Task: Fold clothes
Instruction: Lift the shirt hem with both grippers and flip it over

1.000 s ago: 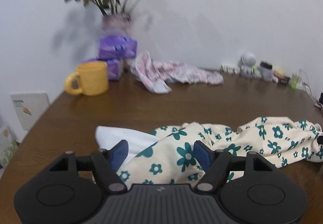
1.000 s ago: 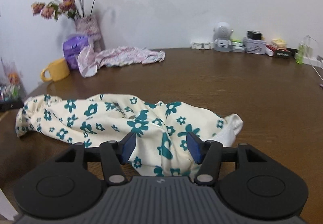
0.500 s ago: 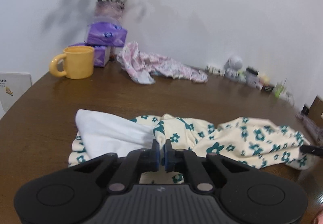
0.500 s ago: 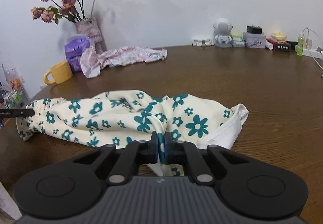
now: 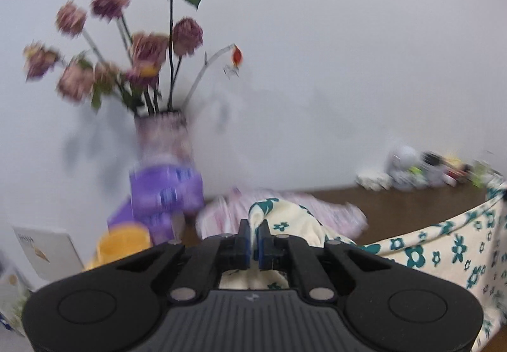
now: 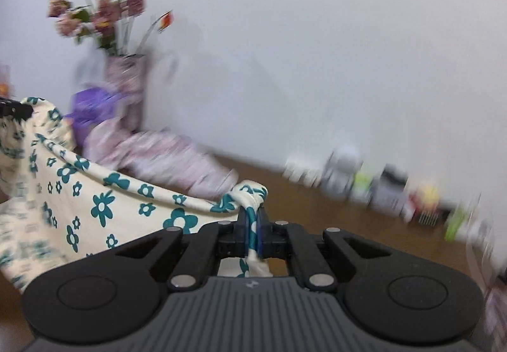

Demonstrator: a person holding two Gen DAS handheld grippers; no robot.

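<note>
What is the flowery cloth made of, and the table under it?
The flowery cloth looks like soft, matte woven or knit fabric, perhaps cotton: it sags and bunches where it is pinched. The table looks like dark brown wood or wood veneer with a slight sheen; blur hides any grain.

Small items along the wall (motion-blurred) cannot be identified.
</note>
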